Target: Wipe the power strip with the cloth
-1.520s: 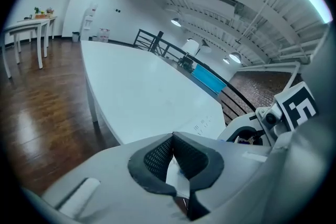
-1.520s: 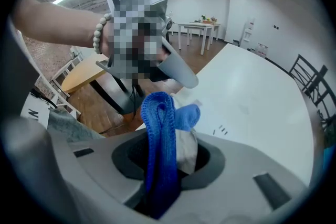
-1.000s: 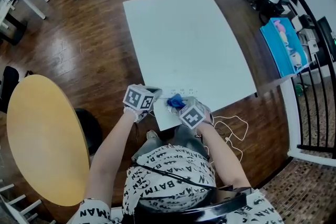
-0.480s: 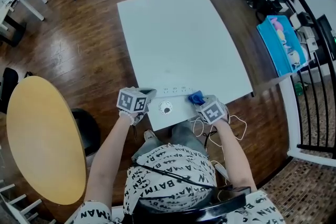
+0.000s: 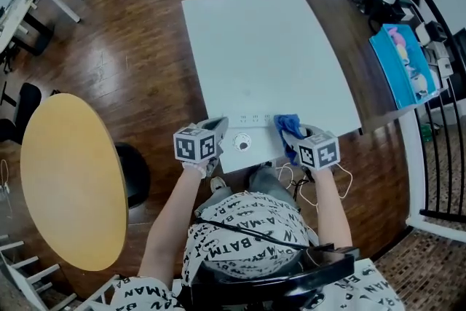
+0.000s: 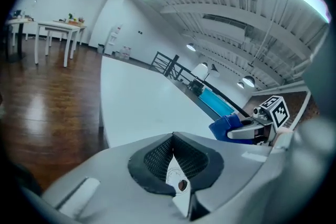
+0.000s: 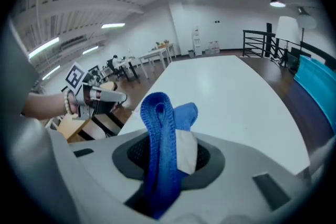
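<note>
Progress: mid-task by my reading. Your cloth (image 5: 286, 125) sits at the right end of the power strip (image 5: 255, 143), and nothing in view marks the wipe as finished.
Power strip: it lies along the near edge of the bench (image 5: 262, 47), sockets up, with its near side hanging slightly over the edge toward you.
Left gripper: your left gripper (image 6: 176, 162) is closed on the left end of the power strip. A thin white sliver of it is pinched between the dark pads, which should steady it.
Right gripper: your right gripper (image 7: 169, 150) is clamped on the cloth, which stands up in a blue fold past the jaws.
Done: you have the cloth grasped, the power strip braced, and the cloth brought to it.
Left: I judge that the stretch from the cloth across the sockets to your left gripper needs passes. The white casing gives no sign of which parts are already clean.
</note>
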`<state>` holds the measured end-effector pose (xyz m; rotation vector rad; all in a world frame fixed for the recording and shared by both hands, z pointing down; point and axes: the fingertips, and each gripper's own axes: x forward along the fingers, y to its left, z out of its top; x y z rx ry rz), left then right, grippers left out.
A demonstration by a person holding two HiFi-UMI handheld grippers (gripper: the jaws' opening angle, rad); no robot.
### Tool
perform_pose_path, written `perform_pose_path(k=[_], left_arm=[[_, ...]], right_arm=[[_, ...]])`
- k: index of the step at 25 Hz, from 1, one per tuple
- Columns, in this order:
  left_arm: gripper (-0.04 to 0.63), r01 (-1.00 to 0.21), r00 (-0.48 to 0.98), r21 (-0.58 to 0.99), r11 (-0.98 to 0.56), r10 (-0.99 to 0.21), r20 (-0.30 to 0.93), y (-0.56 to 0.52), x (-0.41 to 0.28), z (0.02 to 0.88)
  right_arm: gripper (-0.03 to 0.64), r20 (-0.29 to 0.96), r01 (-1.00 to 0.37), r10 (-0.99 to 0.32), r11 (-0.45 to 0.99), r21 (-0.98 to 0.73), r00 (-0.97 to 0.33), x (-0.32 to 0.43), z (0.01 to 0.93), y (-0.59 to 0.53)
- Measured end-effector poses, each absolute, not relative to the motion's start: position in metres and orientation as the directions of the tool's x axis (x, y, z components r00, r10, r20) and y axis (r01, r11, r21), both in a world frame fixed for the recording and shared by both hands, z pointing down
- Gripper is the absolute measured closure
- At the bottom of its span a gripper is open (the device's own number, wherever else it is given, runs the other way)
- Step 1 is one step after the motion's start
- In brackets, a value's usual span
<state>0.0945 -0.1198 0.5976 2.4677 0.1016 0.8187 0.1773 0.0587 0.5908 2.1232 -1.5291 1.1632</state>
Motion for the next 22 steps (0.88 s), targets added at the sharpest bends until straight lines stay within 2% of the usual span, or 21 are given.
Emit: perform_pose_path(k=[7,22], left_arm=[[0.595,-0.170,0.861,0.471,-0.866,0.102,0.498,-0.124,0.079,0.574],[0.595,-0.154,0.889,0.497,-0.854,0.100,0.447,-0.107,0.062,0.560]], right_arm=[[0.489,0.642,-0.833,-0.737,-0.479,-0.277,0.210,0.175,0.575,0.044],[0.491,0.621,-0.822,-0.741,-0.504,-0.266,0.253,0.153,0.564,0.042]])
